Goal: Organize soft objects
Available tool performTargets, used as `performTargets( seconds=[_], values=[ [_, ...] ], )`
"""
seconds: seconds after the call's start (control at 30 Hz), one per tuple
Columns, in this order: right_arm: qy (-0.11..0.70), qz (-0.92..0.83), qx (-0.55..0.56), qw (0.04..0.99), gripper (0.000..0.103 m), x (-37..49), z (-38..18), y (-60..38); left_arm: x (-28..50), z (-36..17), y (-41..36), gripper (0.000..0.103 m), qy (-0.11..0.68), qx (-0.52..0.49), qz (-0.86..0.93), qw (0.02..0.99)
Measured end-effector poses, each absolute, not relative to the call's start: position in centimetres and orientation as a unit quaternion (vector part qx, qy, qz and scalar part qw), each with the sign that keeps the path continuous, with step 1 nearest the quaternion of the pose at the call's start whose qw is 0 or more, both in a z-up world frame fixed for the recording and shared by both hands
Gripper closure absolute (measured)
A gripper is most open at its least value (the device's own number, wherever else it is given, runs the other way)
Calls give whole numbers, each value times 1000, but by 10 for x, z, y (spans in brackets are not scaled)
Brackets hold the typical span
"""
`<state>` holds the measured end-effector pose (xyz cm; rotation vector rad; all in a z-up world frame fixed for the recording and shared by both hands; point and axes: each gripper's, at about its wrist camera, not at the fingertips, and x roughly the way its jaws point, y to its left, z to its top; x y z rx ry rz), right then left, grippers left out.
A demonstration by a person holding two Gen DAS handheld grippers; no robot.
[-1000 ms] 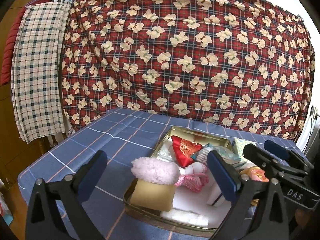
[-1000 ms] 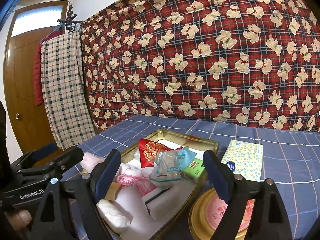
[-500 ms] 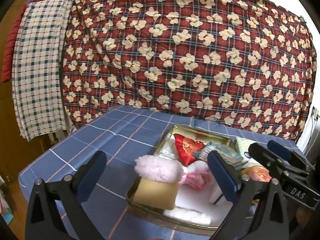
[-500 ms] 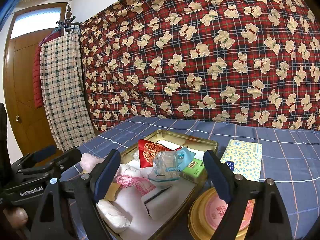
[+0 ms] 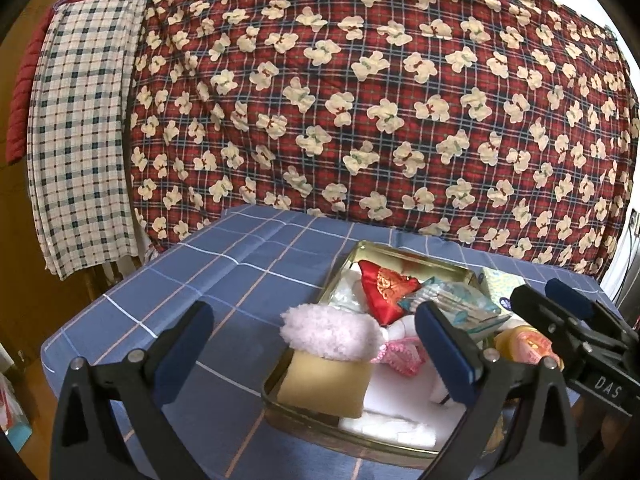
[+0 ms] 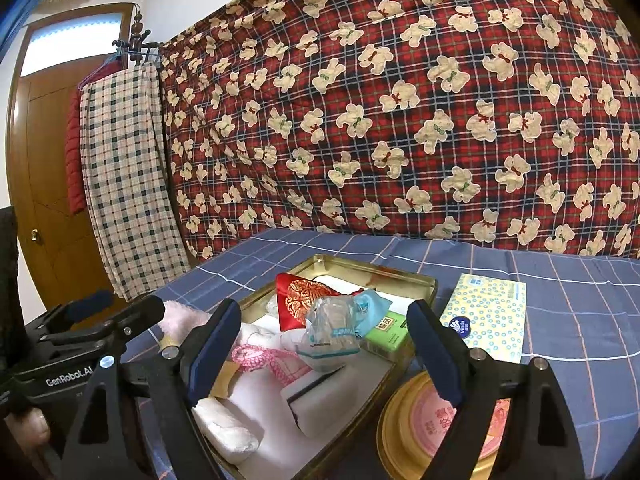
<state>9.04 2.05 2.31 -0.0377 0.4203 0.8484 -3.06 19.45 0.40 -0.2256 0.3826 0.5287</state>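
A gold metal tray (image 5: 280, 410) (image 6: 416, 276) sits on the blue checked tablecloth, filled with soft items. A pink fluffy roll (image 5: 330, 332) lies on a yellow sponge (image 5: 324, 382). Behind them are a red embroidered pouch (image 5: 382, 286) (image 6: 300, 300), a pink knitted piece (image 6: 264, 360), a clear plastic packet (image 6: 330, 330), a green tissue pack (image 6: 386, 330) and white pads (image 6: 228, 426). My left gripper (image 5: 312, 350) hovers open just short of the tray's near left corner. My right gripper (image 6: 324, 348) hangs open above the tray's near right side. Neither holds anything.
A yellow dotted tissue pack (image 6: 486, 316) lies right of the tray, and a round gold tin with a pink lid (image 6: 432, 424) stands near its front right corner. A teddy-bear plaid blanket (image 5: 380, 100) hangs behind the table. A checked cloth (image 5: 80, 140) hangs at left beside a wooden door (image 6: 48, 184).
The left wrist view has tipped slightly upward, so the tray sits a little lower in it. The right gripper has held still. Both grippers stay open.
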Motion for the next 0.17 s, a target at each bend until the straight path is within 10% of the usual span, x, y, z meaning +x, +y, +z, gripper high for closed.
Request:
performTargets(
  seconds=[0.17],
  values=[
    [202,408,-18,890,16,91,23,21,-31,7,191,1,183,-103,250,945]
  ],
)
